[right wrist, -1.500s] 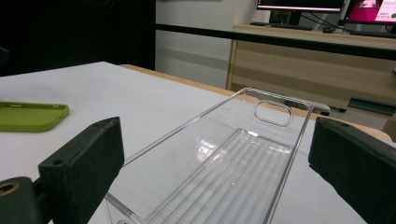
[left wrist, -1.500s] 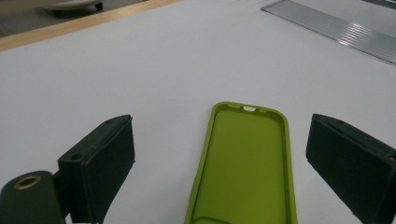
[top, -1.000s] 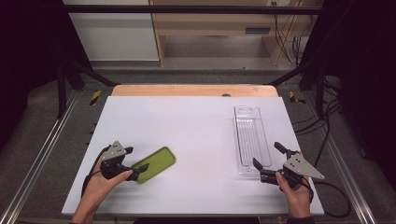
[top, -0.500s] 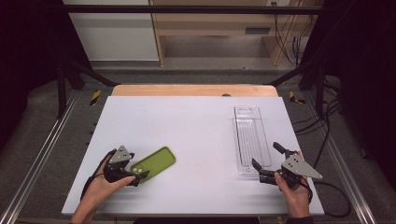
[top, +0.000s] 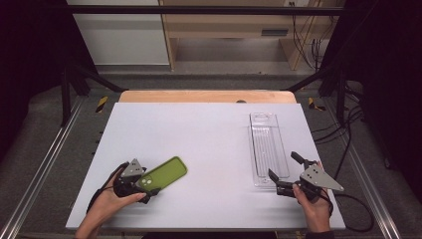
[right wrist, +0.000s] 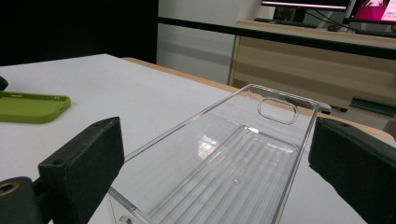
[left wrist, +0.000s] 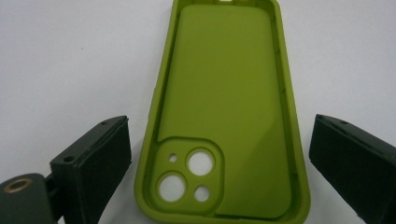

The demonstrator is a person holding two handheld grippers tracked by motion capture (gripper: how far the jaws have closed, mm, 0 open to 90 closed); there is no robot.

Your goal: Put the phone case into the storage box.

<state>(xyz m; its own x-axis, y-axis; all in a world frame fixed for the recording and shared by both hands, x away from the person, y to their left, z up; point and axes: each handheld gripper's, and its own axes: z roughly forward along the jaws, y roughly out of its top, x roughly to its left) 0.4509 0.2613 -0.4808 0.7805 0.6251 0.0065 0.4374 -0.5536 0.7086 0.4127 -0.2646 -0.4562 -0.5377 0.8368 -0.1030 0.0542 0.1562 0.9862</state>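
Observation:
A green phone case (top: 166, 173) lies hollow side up on the white table (top: 209, 134), at the front left. In the left gripper view the case (left wrist: 224, 107) shows its camera cut-outs nearest me. My left gripper (left wrist: 224, 135) is open, one jaw on each side of that end, both clear of it. From above, the left gripper (top: 146, 184) sits at the case's near-left end. A clear plastic tray (top: 268, 149) lies at the right. My right gripper (top: 284, 167) is open at its near end. The tray (right wrist: 224, 158) runs away between the open jaws.
The wooden back edge (top: 206, 96) of the table lies beyond the white top. Metal frame rails (top: 45, 154) flank both sides, and cables (top: 348, 134) trail off at the right. The green case (right wrist: 32, 106) appears far left in the right gripper view.
My left gripper has slid a little toward the green case, so its open jaws now straddle the camera end. The right gripper and the tray have hardly moved.

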